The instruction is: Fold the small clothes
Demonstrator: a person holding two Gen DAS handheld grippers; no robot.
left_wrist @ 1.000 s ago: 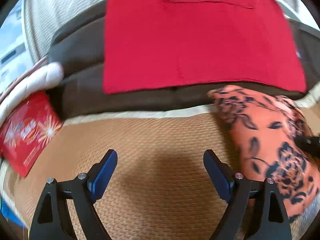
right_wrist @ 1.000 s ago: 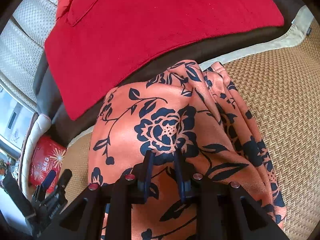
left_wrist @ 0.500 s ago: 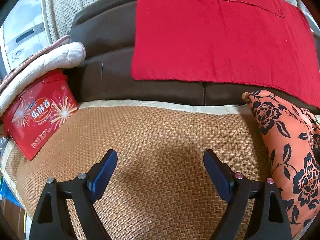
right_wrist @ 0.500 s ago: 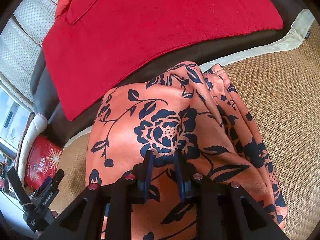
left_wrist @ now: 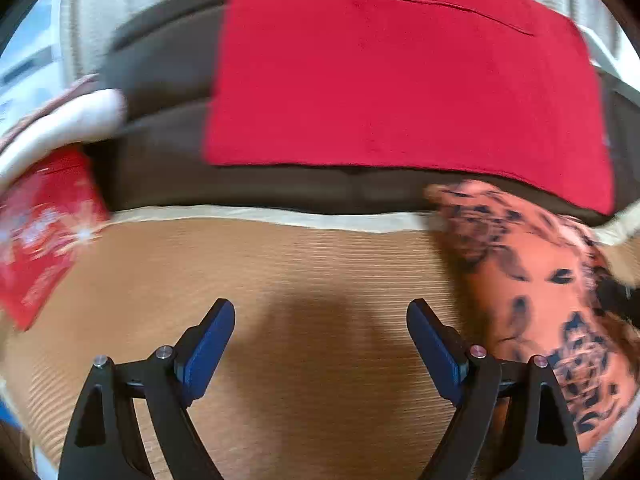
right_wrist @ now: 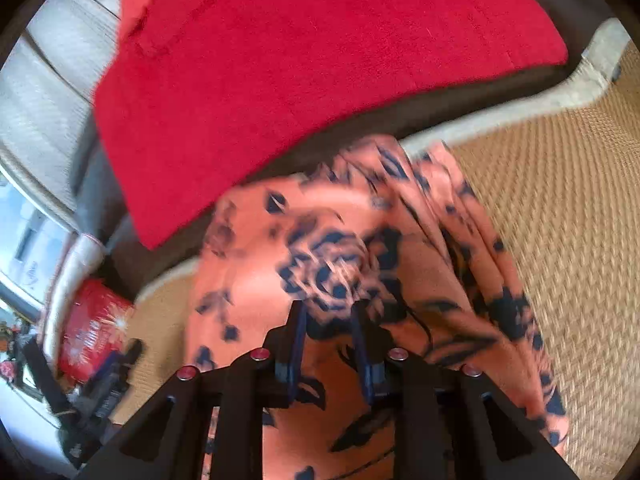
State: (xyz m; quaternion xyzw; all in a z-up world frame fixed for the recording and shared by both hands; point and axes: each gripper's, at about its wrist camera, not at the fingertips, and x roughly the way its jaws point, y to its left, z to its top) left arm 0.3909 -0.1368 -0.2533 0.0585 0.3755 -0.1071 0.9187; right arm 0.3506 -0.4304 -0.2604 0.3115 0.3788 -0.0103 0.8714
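Red box (left_wrist: 40, 232) print blurred, unreadable.

Bare woven mat (left_wrist: 320, 280) lies open ahead; the orange flowered cloth (left_wrist: 532, 280) crowds its right, a red box (left_wrist: 40, 232) its left, the dark cushion (left_wrist: 168, 128) behind.

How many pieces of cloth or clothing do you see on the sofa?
2. The orange floral garment lies on the woven mat, pinched by the right gripper. The red cloth covers the brown backrest behind it. Others may be hidden.
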